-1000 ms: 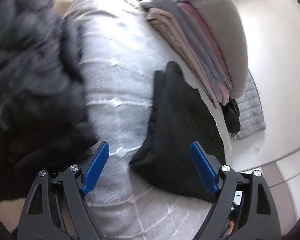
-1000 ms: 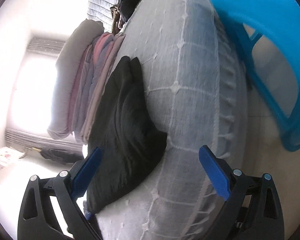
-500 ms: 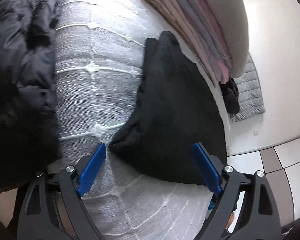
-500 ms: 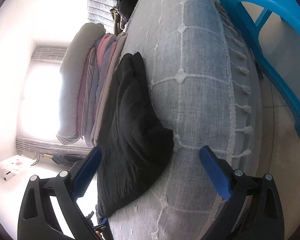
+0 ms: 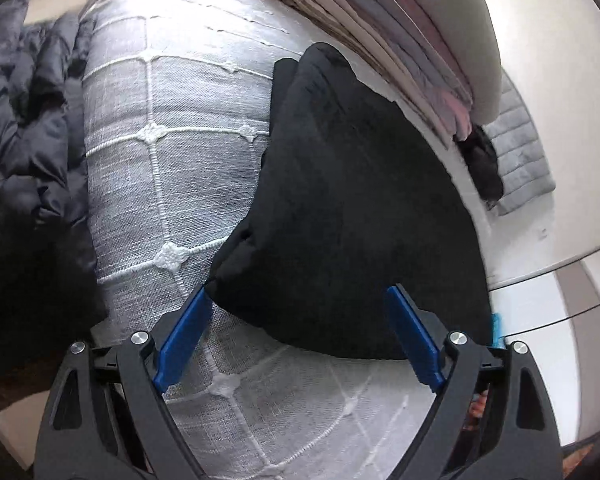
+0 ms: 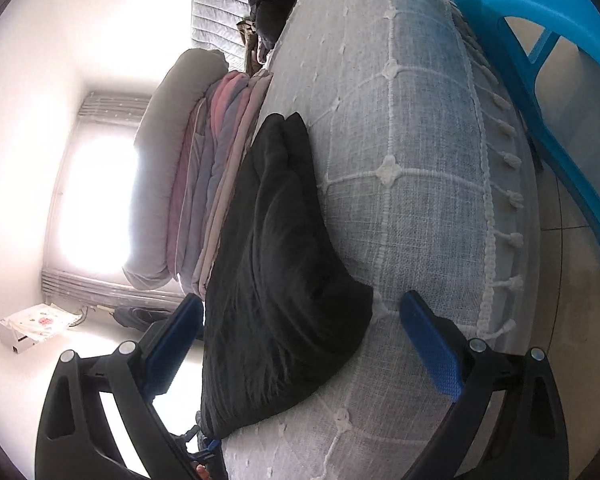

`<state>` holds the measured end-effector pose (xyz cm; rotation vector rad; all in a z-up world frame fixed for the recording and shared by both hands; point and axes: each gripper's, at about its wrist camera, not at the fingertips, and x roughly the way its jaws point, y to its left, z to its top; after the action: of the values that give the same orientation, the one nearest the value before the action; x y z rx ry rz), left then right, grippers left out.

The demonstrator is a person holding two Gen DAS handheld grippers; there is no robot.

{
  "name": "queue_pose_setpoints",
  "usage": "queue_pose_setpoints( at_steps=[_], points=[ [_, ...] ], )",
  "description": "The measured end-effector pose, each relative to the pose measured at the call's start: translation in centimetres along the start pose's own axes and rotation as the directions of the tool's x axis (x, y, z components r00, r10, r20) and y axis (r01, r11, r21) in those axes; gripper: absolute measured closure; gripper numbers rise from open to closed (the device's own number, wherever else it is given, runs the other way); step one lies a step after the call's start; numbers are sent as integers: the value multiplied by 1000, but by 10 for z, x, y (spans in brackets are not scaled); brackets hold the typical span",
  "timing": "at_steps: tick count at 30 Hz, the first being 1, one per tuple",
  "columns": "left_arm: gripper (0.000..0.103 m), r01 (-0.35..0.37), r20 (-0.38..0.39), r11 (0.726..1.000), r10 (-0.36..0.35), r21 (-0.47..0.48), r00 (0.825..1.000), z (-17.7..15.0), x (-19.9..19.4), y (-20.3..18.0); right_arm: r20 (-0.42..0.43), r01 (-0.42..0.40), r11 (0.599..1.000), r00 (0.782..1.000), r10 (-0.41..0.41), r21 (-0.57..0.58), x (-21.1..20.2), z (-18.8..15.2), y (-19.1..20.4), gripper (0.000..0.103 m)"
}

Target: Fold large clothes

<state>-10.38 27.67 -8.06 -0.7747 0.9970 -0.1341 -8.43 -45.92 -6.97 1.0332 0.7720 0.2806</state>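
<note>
Hovering spread and empty, both tongs — left tongs, right tongs — risk pinching only the top layer of the black garment, undoing its fold on the bed.

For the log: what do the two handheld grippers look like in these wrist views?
Both the left gripper and the right gripper match: black plastic frames with triangular cut-outs, silver round pivot bolts, and flat blue textured finger pads. No cables, markings or sleeves show.

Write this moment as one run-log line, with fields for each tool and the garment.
left tool: open, empty | right tool: open, empty | folded black garment: lying on grey bedspread, beside stack of folded clothes
</note>
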Motion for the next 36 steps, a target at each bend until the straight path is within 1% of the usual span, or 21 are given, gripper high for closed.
queue_pose_setpoints(
  at_steps=[3,8,14,16,18,20,22,24,26,29,32,33,34,35,36],
  points=[
    [19,-22,1,999,22,26,1000,-1,2,-4,0,9,1000,1000,-9,-5,0,-1,1,8],
    [19,-30,1,999,30,39,1000,1,1,-5,4,39,999,999,-39,-12,4,-2,6,7],
    [19,-76,5,993,76,86,997,-2,3,-12,2,44,999,999,-44,-14,4,-2,6,7],
    [19,-72,5,994,72,80,997,-3,3,-12,-1,48,999,999,-48,-10,4,-1,6,7],
    [19,-34,2,999,34,35,999,0,1,-5,6,28,1000,1000,-28,2,2,0,6,7],
    [19,39,2,998,-39,-51,999,4,-1,8,18,-30,1000,999,31,-3,0,0,11,7],
    [19,140,9,977,-141,-161,990,8,-2,25,1,-17,1000,1000,17,-13,5,1,13,7],
    [19,195,16,957,-197,-216,980,9,-3,33,-20,0,1000,1000,0,-1,12,2,9,7],
    [20,222,12,949,-225,-222,974,7,-3,34,-16,-13,1000,1000,13,13,13,3,6,7],
    [22,223,6,957,-226,-186,974,5,-1,25,-17,-36,999,999,37,25,12,5,2,7],
    [32,203,4,965,-205,-164,979,5,4,18,-21,-49,998,999,50,32,11,6,-1,7],
    [39,196,8,968,-197,-155,980,5,5,16,-23,-51,998,998,51,36,11,7,-1,7],
    [52,182,7,973,-183,-138,983,5,6,13,-25,-50,998,998,51,39,11,7,-1,7],
    [59,158,2,979,-159,-127,987,7,7,11,-30,-46,998,998,47,39,11,8,0,7],
    [69,116,-5,986,-117,-119,993,7,10,11,-35,-41,999,999,42,33,11,8,1,7]
  ],
)
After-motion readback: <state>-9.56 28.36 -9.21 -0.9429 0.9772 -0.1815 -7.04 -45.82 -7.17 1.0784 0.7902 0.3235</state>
